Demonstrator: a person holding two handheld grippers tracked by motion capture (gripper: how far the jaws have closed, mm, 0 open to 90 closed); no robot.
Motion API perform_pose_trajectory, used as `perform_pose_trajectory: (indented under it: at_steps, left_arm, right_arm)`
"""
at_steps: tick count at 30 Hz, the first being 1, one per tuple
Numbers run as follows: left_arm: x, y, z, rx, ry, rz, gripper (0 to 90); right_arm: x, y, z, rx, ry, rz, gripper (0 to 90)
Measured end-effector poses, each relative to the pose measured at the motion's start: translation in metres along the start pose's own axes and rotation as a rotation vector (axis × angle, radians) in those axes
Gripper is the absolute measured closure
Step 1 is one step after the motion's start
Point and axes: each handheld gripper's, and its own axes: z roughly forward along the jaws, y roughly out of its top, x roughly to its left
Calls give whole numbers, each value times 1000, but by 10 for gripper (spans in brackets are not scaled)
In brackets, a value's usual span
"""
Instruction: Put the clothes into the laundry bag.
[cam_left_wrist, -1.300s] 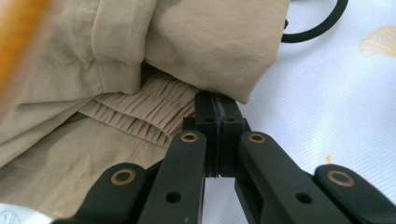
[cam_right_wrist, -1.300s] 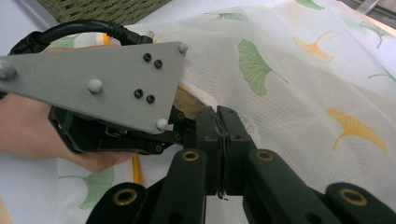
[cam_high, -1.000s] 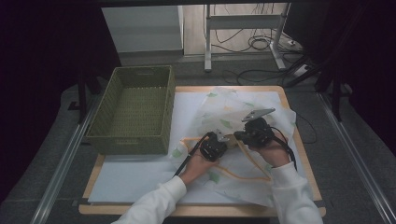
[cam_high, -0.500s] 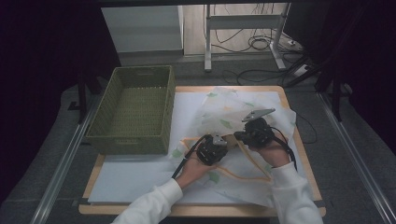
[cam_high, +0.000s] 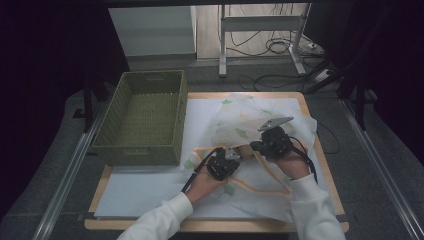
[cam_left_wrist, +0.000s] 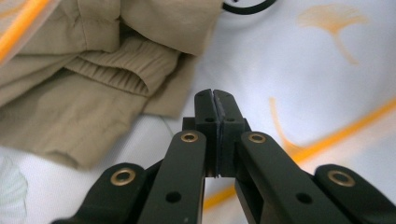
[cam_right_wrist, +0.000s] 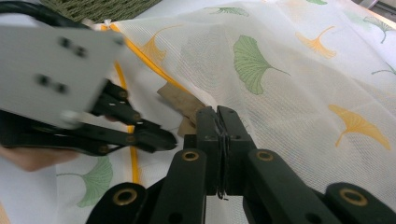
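From my station I look down on a wooden table (cam_high: 320, 165) with a white sheet (cam_high: 150, 192) spread across its top. Grey carpet (cam_high: 380, 200) runs round it, and a pale metal rail (cam_high: 70, 175) passes on the left, another on the right (cam_high: 382, 172). Beyond the far edge I see a light grey panel (cam_high: 152, 30) and the white legs of a metal stand (cam_high: 260, 35) — black cables (cam_high: 280, 47) lie coiled on the floor behind it. Both sides of the room sit in deep shadow — the light falls mostly on the table.
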Motion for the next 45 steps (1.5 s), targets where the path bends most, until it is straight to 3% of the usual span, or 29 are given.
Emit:
perform_pose_trajectory:
  at_steps: [9, 19, 23, 33, 45]
  left_arm:
    - [14, 0, 16, -21, 53, -25, 900]
    - [14, 12, 24, -26, 137, 27, 900]
    - [14, 13, 26, -25, 146, 24, 900]
    - [8, 5, 13, -20, 48, -1, 900]
    - [4, -11, -40, -74, -45, -21, 900]
  right_arm:
    - [-1, -1, 0, 6, 4, 5, 872]
    - [-1, -1, 1, 5, 4, 5, 872]
    - [-2, -1, 1, 5, 4, 8, 872]
    - [-2, -1, 1, 6, 4, 12, 872]
    - [-1, -3, 3, 12, 3, 7, 871]
